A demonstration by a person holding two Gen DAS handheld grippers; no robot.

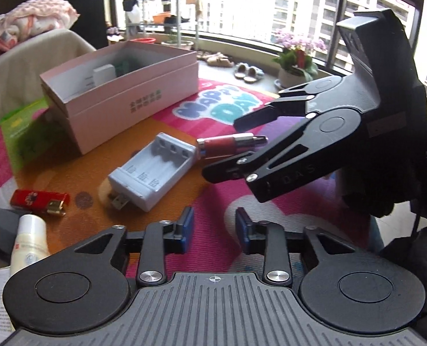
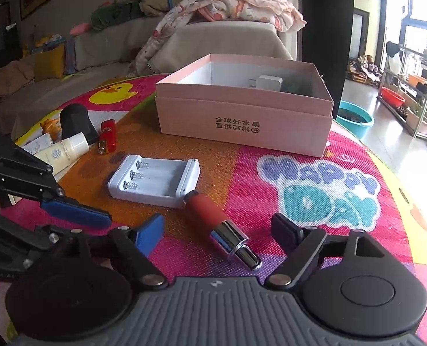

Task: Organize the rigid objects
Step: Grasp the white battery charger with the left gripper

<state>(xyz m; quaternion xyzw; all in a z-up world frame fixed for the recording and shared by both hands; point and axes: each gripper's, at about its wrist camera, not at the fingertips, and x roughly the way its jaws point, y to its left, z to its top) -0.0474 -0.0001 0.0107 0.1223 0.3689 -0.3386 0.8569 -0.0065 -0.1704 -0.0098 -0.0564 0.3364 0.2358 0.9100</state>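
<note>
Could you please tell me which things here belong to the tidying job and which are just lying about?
Part of the job:
pink box, white plug already inside
battery charger
red and silver car charger
red lighter
white bottle

Lying about:
blanket
flower pot
slippers
blue basin
</note>
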